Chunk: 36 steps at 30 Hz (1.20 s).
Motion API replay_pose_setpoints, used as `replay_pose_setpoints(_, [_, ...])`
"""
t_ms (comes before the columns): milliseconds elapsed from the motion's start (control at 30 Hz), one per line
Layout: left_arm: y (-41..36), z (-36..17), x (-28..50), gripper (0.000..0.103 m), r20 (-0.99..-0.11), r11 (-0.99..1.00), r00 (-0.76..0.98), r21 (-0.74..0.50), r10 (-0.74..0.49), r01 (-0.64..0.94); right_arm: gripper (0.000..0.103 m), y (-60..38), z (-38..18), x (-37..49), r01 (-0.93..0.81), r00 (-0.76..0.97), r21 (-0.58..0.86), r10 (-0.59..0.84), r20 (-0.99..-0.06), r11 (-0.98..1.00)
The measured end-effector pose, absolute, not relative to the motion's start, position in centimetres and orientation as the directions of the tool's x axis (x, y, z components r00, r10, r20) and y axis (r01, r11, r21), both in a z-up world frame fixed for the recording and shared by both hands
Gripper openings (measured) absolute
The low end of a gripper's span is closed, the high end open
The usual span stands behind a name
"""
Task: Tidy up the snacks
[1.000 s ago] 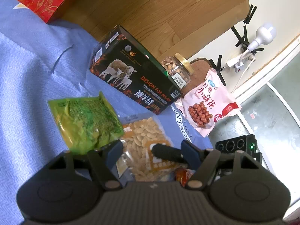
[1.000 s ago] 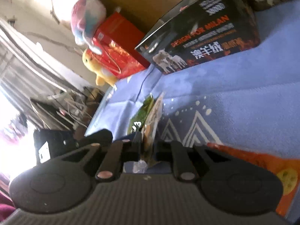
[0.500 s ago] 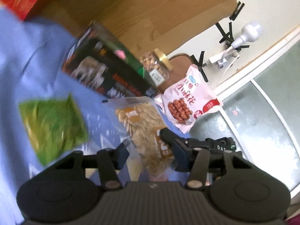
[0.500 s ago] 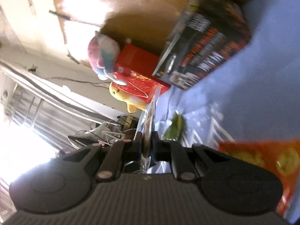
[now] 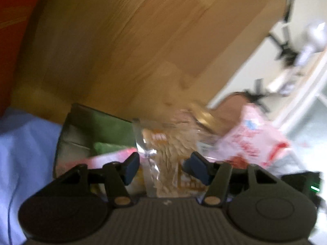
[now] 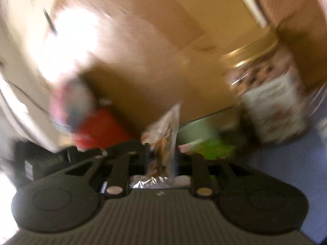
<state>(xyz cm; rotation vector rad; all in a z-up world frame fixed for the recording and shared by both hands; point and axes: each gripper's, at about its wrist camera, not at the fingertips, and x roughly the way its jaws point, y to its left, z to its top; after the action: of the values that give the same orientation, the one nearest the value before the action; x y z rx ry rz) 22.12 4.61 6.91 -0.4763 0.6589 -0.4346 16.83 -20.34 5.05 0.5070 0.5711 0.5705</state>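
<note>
The wooden board (image 5: pixel 147 40) fills the upper half of both wrist views, heavily blurred, and below it the blue cloth (image 5: pixel 26 147) covers the surface at eight o'clock in the left view and at four o'clock in the right. On the cloth lies the dark open box (image 5: pixel 85 128), its mouth showing green and pink packets (image 5: pixel 108 153) inside. At three o'clock in the left view sits the pink peanut bag (image 5: pixel 257 140), just beside a gold-lidded jar (image 5: pixel 202 114); the same jar of nuts (image 6: pixel 271 94) stands upright at two o'clock in the right view. A red gift box (image 6: pixel 96 126) and a pale plush toy (image 6: pixel 71 102) show at nine o'clock there (both too smeared for detail). The clear bag of pale seeds (image 5: pixel 167 155) is off the cloth, between the two tools and in front of the box opening. The left hand-held gripper (image 5: pixel 165 166) has its jaws opening, the blue pads standing apart on either side of the bag without pressing it. The right hand-held gripper (image 6: pixel 161 153) also has its jaws opening, with the bag's crimped foil edge (image 6: pixel 163 136) standing upright between its fingers; whether the pads still touch the film I cannot tell through the blur.
</note>
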Motion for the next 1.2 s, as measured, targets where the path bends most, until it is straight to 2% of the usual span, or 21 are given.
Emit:
replay_pose_setpoints(67, [4.4,6.4,22.3,0.057,-0.491,0.829,0.72,-0.518,-0.49,0.21,0.043,-19.5,4.9,16.5,-0.34,0.75,0.436,0.52,-0.409,0.833])
replay_pose_setpoints(167, [5.5,6.5,20.4,0.057,-0.431,0.788,0.729,-0.567,-0.533,0.241,0.045,-20.4,4.6,14.7,-0.343,0.81,0.367,0.471,-0.351,0.865])
replay_pose_setpoints(267, [7.6,7.3,17.5,0.057,-0.382,0.775,0.754,-0.576,-0.535,0.258,0.045,-22.4,4.6,12.7,-0.328,0.838,0.403,0.46,-0.294,0.855])
replay_pose_setpoints(400, [11.0,7.4,13.4,0.064,-0.38,0.797,0.786,-0.562,-0.487,0.222,0.045,-23.6,3.9,9.6,-0.363,0.804,0.49,0.532,-0.265,0.792])
replay_pose_setpoints(533, [14.2,5.8,9.3,0.064,-0.414,0.791,0.792,-0.597,-0.449,0.136,0.045,-21.7,3.3,7.4,-0.408,0.727,0.523,0.613,-0.309,0.748])
replay_pose_setpoints(600, [15.4,4.7,7.6,0.064,-0.449,0.791,0.782,-0.605,-0.433,0.091,0.045,-19.9,2.6,6.6,-0.455,0.621,0.584,0.71,-0.333,0.672])
replay_pose_setpoints(700, [16.3,3.1,5.7,0.064,-0.496,0.78,0.753,-0.625,-0.433,0.037,0.045,-16.5,1.9,6.2,-0.518,0.489,0.593,0.782,-0.386,0.617])
replay_pose_setpoints(967, [16.7,-0.4,3.5,0.061,-0.506,0.731,0.717,-0.682,-0.479,0.008,0.044,-11.6,-0.4,8.4,-0.44,0.369,0.637,0.774,-0.514,0.633])
replay_pose_setpoints(1133, [16.4,-0.8,3.8,0.061,-0.482,0.727,0.729,-0.686,-0.486,0.031,0.042,-11.3,-1.4,8.7,-0.403,0.364,0.687,0.794,-0.486,0.605])
replay_pose_setpoints(1200, [16.2,-0.8,3.7,0.061,-0.481,0.733,0.732,-0.679,-0.483,0.037,0.035,-10.8,-1.7,8.9,-0.396,0.345,0.706,0.807,-0.479,0.587])
